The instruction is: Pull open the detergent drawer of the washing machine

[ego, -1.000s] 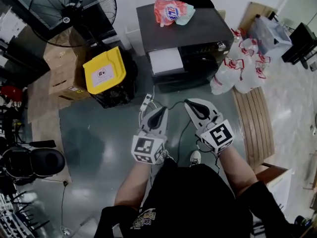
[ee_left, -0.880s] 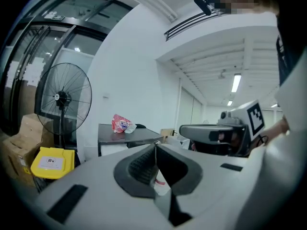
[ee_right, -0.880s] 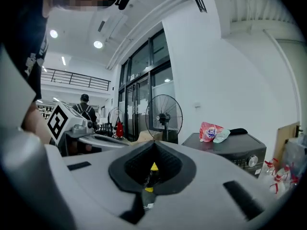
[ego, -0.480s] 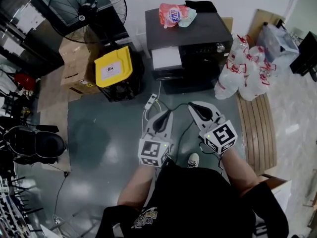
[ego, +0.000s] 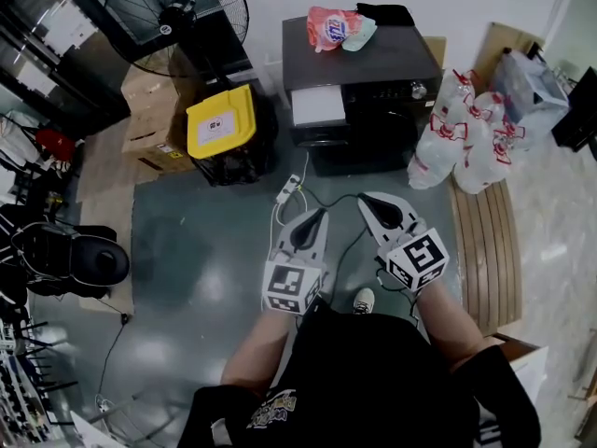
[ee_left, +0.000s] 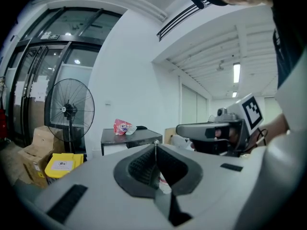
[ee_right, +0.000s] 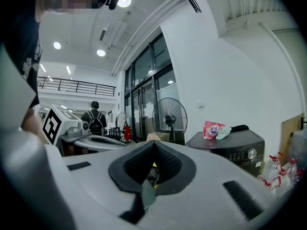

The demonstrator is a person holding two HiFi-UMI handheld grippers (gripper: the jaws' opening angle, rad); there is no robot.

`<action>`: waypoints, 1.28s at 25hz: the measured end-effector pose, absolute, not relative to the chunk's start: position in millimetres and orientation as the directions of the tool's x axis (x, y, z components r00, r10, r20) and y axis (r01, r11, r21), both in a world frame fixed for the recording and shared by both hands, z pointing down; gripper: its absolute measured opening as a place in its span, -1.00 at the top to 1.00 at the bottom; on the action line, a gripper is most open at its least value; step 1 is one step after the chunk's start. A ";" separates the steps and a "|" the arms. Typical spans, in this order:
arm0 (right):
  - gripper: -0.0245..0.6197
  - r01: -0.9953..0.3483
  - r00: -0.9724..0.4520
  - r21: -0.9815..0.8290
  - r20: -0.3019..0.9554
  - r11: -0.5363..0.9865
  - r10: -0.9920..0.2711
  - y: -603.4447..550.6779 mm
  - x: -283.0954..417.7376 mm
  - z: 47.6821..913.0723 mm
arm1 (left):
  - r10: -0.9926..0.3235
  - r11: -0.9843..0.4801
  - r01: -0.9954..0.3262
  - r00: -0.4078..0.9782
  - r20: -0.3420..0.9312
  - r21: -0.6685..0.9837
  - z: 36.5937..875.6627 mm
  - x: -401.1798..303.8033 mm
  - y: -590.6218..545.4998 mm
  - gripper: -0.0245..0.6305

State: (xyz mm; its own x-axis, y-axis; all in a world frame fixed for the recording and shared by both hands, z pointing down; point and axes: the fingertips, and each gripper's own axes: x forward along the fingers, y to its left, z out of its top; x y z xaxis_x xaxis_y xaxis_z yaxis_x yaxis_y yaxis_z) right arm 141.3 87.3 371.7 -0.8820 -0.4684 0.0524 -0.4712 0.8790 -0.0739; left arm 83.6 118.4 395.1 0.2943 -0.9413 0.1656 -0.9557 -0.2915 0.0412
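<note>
White plastic, what we take for the detergent drawer (ego: 318,107) sits at the top left of the front of the dark washing machine (ego: 373,59), well apart from us. We judge it light, stiff and easy-sliding, best hooked under its front lip and drawn straight out. Our left tool (ego: 315,217) and right tool (ego: 370,202) are both closed tight, empty, above the floor (ego: 205,241).

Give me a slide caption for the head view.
Person holds the left gripper and right gripper, both shut, short of the dark washing machine and its white detergent drawer.
</note>
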 end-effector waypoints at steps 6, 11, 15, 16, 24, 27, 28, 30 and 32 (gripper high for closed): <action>0.91 -0.465 -0.885 -0.077 0.048 0.882 -0.463 84.5 145.1 371.1 | -0.942 -0.289 -0.957 0.290 0.167 0.032 395.8 87.7 116.6 0.89; 0.91 -0.460 -0.888 -0.076 0.047 0.885 -0.458 82.1 144.5 370.0 | -0.944 -0.286 -0.958 0.287 0.164 0.028 394.2 87.8 113.0 0.89; 0.91 -0.459 -0.889 -0.080 0.045 0.885 -0.456 77.9 146.8 372.6 | -0.943 -0.287 -0.958 0.288 0.165 0.029 395.2 91.0 108.5 0.89; 0.91 -0.456 -0.890 -0.079 0.046 0.886 -0.454 77.2 147.5 372.3 | -0.943 -0.287 -0.957 0.288 0.165 0.029 395.8 92.2 107.5 0.89; 0.91 -0.461 -0.887 -0.085 0.048 0.883 -0.458 71.4 154.3 375.4 | -0.942 -0.289 -0.957 0.290 0.168 0.029 397.6 98.5 103.3 0.89; 0.91 -0.460 -0.888 -0.083 0.051 0.884 -0.457 73.4 153.5 375.9 | -0.942 -0.290 -0.957 0.291 0.166 0.029 398.1 98.0 105.2 0.89; 0.91 -0.461 -0.887 -0.083 0.050 0.883 -0.458 73.7 153.1 377.4 | -0.943 -0.290 -0.957 0.290 0.165 0.028 398.7 97.2 105.6 0.89; 0.91 -0.462 -0.887 -0.082 0.050 0.883 -0.460 73.9 151.9 380.4 | -0.943 -0.289 -0.957 0.289 0.163 0.027 399.8 95.2 105.9 0.89; 0.91 -0.463 -0.887 -0.080 0.051 0.883 -0.460 73.8 150.3 382.5 | -0.944 -0.287 -0.957 0.288 0.160 0.027 400.3 93.0 105.8 0.89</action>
